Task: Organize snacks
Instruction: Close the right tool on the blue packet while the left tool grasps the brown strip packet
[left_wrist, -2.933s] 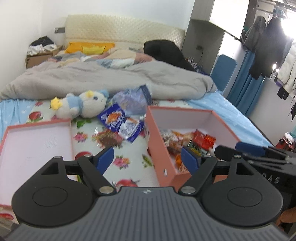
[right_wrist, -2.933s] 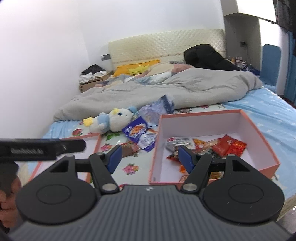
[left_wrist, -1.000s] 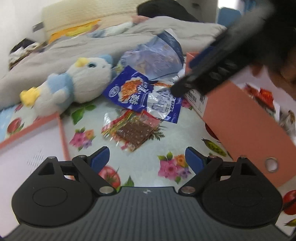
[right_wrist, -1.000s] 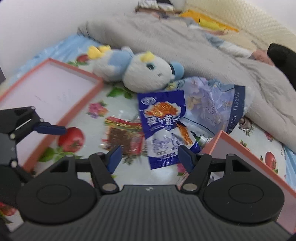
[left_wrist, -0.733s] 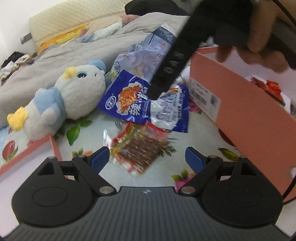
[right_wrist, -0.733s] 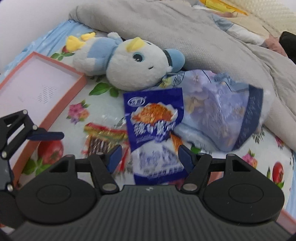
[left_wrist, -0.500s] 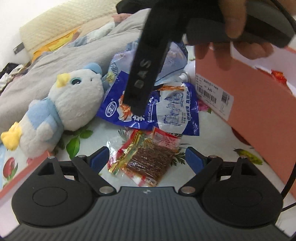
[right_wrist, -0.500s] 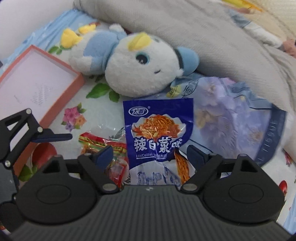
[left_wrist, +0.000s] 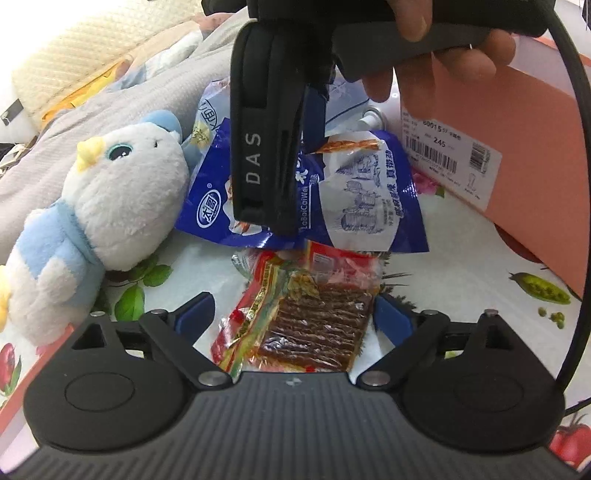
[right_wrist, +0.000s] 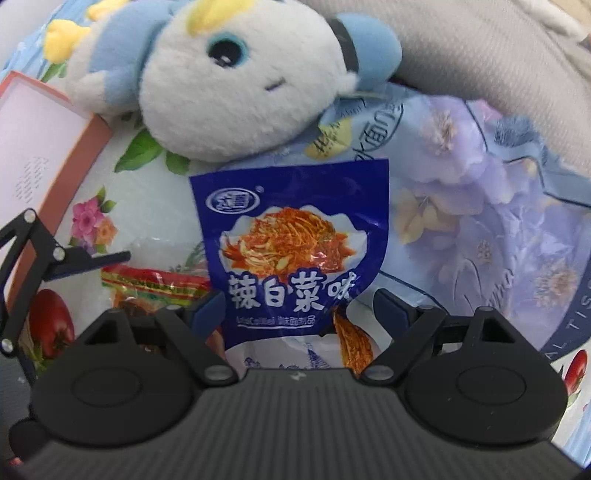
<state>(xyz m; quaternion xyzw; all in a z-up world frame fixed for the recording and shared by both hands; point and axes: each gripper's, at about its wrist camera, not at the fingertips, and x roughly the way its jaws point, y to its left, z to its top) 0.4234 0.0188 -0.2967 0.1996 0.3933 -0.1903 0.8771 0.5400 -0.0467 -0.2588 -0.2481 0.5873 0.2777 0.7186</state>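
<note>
A blue snack bag (right_wrist: 295, 254) lies flat on the flowered sheet, also seen in the left wrist view (left_wrist: 362, 192). My right gripper (right_wrist: 299, 306) is open, its fingers straddling the bag's lower half; it hangs over the bag in the left wrist view (left_wrist: 273, 147). A red packet of brown strips (left_wrist: 306, 314) lies just below the blue bag. My left gripper (left_wrist: 295, 317) is open with the packet between its fingers. The left gripper's fingertip (right_wrist: 92, 258) shows at the left of the right wrist view, next to the packet (right_wrist: 155, 288).
A white and blue plush toy (left_wrist: 110, 206) lies left of the snacks. A pale blue tissue pack (right_wrist: 480, 206) sits behind the blue bag. The pink box (left_wrist: 517, 140) stands at the right. Its pink lid (right_wrist: 40, 147) lies at the left.
Both grippers have moved from hovering near the box down to the loose snacks. The right one now straddles the blue bag, the left one the red packet.
</note>
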